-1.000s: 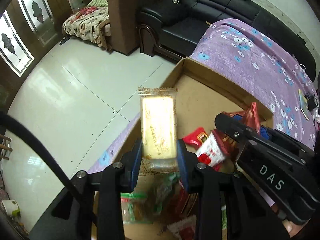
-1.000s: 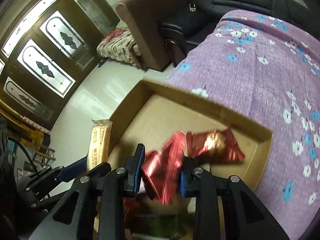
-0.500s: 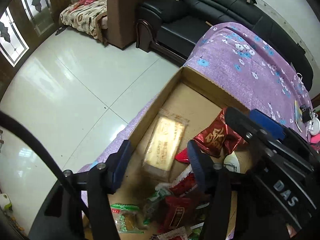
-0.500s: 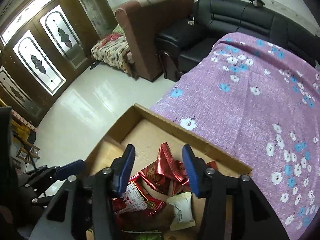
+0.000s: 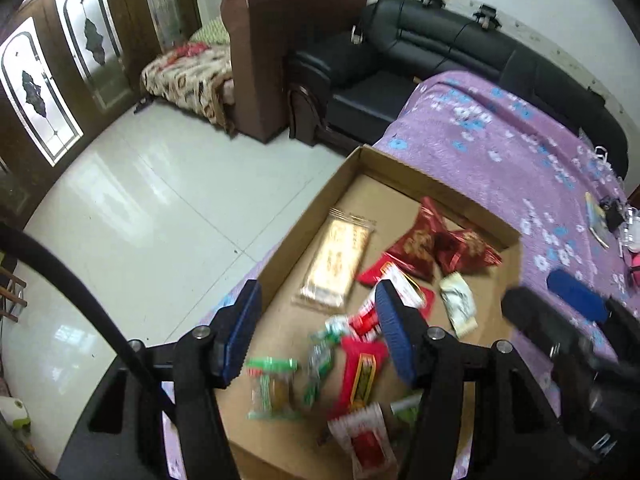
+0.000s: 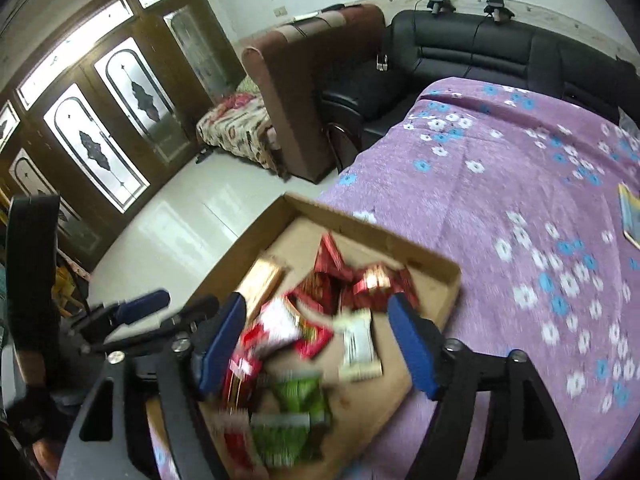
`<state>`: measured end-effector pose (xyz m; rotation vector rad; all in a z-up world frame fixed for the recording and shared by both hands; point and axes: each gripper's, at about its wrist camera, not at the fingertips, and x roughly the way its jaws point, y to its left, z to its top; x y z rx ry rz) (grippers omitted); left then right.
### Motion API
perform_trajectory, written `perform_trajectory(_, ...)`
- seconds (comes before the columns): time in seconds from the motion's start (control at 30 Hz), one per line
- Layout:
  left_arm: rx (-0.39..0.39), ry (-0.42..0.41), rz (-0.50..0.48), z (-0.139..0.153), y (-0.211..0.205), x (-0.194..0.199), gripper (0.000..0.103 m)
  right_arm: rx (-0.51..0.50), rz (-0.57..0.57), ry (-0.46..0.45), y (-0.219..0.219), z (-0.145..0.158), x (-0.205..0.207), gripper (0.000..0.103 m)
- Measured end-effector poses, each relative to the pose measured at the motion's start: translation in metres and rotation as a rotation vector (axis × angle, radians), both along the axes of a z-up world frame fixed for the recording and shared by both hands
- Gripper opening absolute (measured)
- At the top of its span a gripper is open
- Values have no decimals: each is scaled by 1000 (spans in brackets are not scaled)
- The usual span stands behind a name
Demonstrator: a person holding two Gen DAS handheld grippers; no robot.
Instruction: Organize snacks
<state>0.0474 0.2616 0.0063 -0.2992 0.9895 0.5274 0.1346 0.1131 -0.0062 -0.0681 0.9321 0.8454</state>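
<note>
A shallow cardboard box (image 5: pixel 432 188) (image 6: pixel 360 224) sits at the corner of a table with a purple flowered cloth (image 5: pixel 500 152) (image 6: pixel 500 180). In it lie a yellow bar packet (image 5: pixel 336 264) (image 6: pixel 262 284), red packets (image 5: pixel 420 246) (image 6: pixel 332 276), a small white packet (image 5: pixel 458 306) (image 6: pixel 358 344) and green packets (image 5: pixel 272 384) (image 6: pixel 296 400). My left gripper (image 5: pixel 316 320) hangs open above the near snacks, holding nothing. My right gripper (image 6: pixel 316 332) is above the box too; its jaws are opening, with nothing gripped between them. Each gripper shows at the edge of the other's view.
White tile floor (image 5: pixel 140 208) drops away just left of the box. A brown armchair (image 5: pixel 280 60) and a black sofa (image 5: pixel 420 40) stand beyond the table. A booklet (image 6: pixel 630 216) and small items lie at the table's far right.
The left gripper opened and let go of the yellow bar, which now lies in the box. The right gripper released its red packet. Both pulled up and back.
</note>
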Motion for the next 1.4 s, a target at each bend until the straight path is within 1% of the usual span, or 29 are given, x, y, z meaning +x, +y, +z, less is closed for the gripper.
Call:
perform_trajectory(0.13,27,-50,5,10,-23,-32,64,8,26,-21,-28,0,-33,76)
perform_trajectory(0.2,51,-66,9,12,-35,-49,65,-9,34,-58,-40,0,-50,79)
perform_trajectory(0.33,60,-98,40,13,-52,-77,70,-64,54,-168,-52,0,-83,80)
perform_trajectory(0.4,64,-103,59,11,-59,-89,70,-85,61,-204,-57,-3,-97,80)
perform_trajectory(0.47,61,-116,86,9,-63,-105,71,-85,55,-222,-60,-4,-105,80)
perform_trajectory(0.53,58,-121,122,7,-65,-117,71,-79,61,-219,-65,-7,-113,81)
perform_trajectory(0.6,50,-126,135,5,-67,-125,71,-85,61,-214,-66,-10,-119,81)
perform_trajectory(0.7,77,-119,131,3,-74,-132,71,-98,74,-204,-66,-15,-125,81)
perform_trajectory(0.77,104,-116,119,4,-80,-138,73,-104,89,-198,-65,-17,-128,81)
perform_trajectory(0.8,107,-115,117,4,-81,-141,75,-103,91,-201,-66,-18,-131,81)
perform_trajectory(0.87,113,-126,114,6,-85,-147,76,-112,102,-196,-64,-18,-134,81)
perform_trajectory(0.93,110,-131,118,6,-87,-151,79,-125,105,-202,-62,-18,-138,81)
perform_trajectory(1.0,109,-132,116,6,-89,-153,80,-142,107,-208,-60,-19,-139,81)
perform_trajectory(1.2,93,-123,107,5,-92,-157,81,-150,109,-209,-59,-19,-141,81)
perform_trajectory(1.33,82,-103,110,3,-90,-157,87,-162,101,-215,-56,-19,-142,81)
perform_trajectory(1.4,66,-107,111,3,-88,-158,88,-168,96,-216,-54,-19,-142,81)
